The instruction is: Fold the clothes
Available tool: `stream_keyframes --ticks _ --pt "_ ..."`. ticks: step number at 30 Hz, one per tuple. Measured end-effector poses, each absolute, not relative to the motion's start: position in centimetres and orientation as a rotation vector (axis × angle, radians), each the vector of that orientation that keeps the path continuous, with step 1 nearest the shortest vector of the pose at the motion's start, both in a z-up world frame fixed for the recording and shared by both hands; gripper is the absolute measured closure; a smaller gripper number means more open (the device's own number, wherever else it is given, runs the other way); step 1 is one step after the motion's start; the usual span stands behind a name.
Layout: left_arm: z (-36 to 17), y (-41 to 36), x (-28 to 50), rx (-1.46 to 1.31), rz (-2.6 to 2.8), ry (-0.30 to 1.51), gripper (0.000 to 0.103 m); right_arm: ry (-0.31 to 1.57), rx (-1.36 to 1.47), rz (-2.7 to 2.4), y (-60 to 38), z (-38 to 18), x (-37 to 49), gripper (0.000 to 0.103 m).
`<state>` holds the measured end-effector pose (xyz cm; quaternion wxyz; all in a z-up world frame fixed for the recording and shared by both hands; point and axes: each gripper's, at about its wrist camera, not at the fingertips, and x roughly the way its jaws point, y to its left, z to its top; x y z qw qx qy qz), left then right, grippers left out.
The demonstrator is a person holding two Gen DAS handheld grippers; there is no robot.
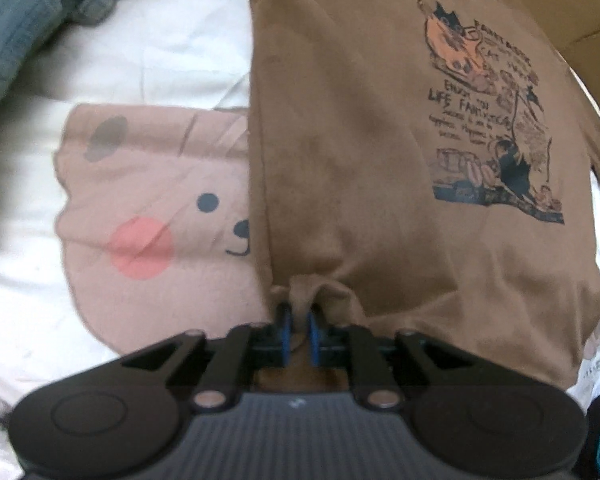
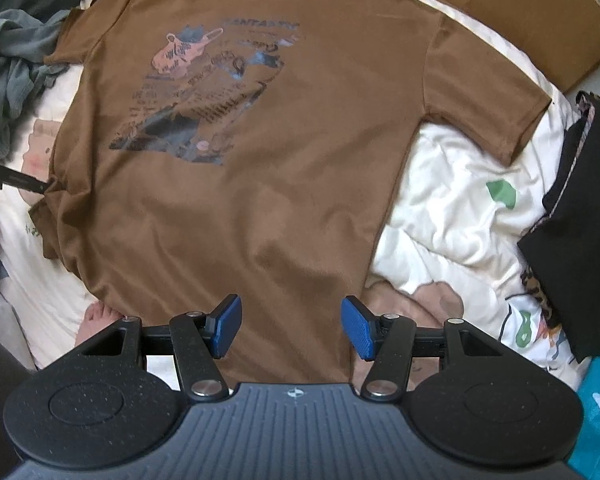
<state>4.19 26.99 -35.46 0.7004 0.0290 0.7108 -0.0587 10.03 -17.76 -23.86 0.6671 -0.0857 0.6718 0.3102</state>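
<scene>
A brown T-shirt (image 2: 260, 200) with a cartoon print lies front up on the bed, collar far, hem near. In the left wrist view the T-shirt (image 1: 360, 140) fills the right half. My left gripper (image 1: 299, 320) points down at its near edge. A small puckered fold of brown cloth stands between the blue pads (image 1: 286, 332), which sit slightly apart. The right wrist view shows this left gripper (image 2: 40, 189) at the shirt's left edge. My right gripper (image 2: 292, 328) hovers open over the hem, with nothing between its fingers.
The bed cover (image 1: 148, 208) is white with a pink bear face. A grey garment (image 2: 16, 80) is heaped at the far left. Cardboard (image 2: 520, 12) stands at the far right, a black garment (image 2: 580, 220) on the right. A person's bare foot (image 2: 100, 320) is near the hem.
</scene>
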Motion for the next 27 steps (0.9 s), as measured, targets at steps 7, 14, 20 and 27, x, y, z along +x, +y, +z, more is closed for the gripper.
stream_keyframes --ticks 7,14,20,27 --pt "-32.2 28.5 1.8 0.124 -0.137 1.551 0.078 1.489 -0.226 0.684 -17.3 -23.4 10.2 0.041" --pt "-32.3 28.0 -1.0 0.25 -0.129 1.491 0.078 1.483 -0.224 0.704 -17.0 -23.1 10.2 0.041" --pt "-33.7 27.6 -2.2 0.309 -0.128 1.459 0.078 1.482 -0.212 0.691 -17.8 -23.2 10.3 0.041" --pt "-34.1 27.1 -2.6 0.345 -0.119 1.461 0.078 1.474 -0.22 0.718 -17.8 -23.1 10.4 0.041"
